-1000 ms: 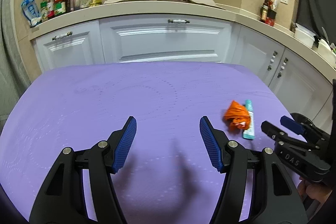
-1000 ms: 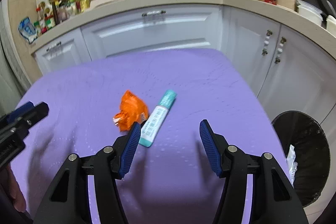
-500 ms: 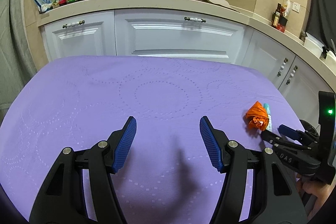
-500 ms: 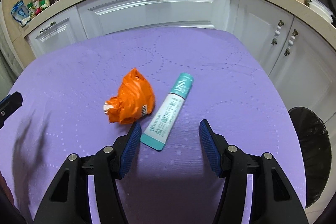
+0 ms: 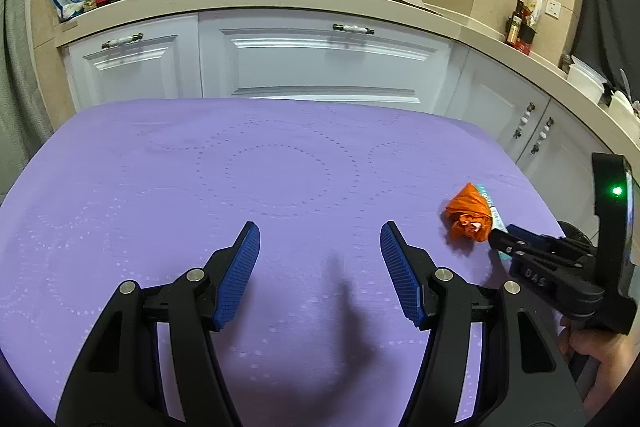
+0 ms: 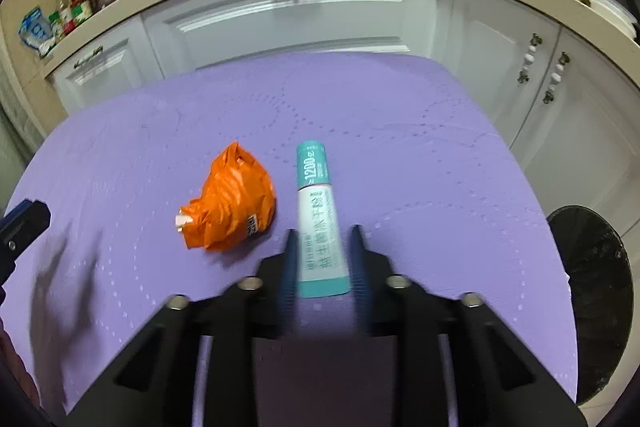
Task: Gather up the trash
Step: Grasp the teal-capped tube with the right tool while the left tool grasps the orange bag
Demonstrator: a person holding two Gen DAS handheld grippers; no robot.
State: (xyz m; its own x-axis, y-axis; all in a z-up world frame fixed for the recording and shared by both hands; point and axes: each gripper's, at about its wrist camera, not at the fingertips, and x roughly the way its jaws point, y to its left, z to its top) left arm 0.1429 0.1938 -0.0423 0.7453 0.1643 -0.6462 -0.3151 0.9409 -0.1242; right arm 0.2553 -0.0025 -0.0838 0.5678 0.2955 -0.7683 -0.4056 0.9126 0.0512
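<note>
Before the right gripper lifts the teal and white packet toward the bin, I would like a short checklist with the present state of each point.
1. Packet between the fingers: ok. The right gripper is closing with the teal and white packet between its blurred fingers.
2. Firm grip on it: cannot tell, the jaws are in motion.
3. Orange wrapper clear of the grasp: ok, it lies apart, to the left of the packet.
4. Left gripper out of the way: ok, open, nothing between its fingers, over bare purple cloth.
5. Black bin reachable: ok, it stands past the table's right edge.
</note>
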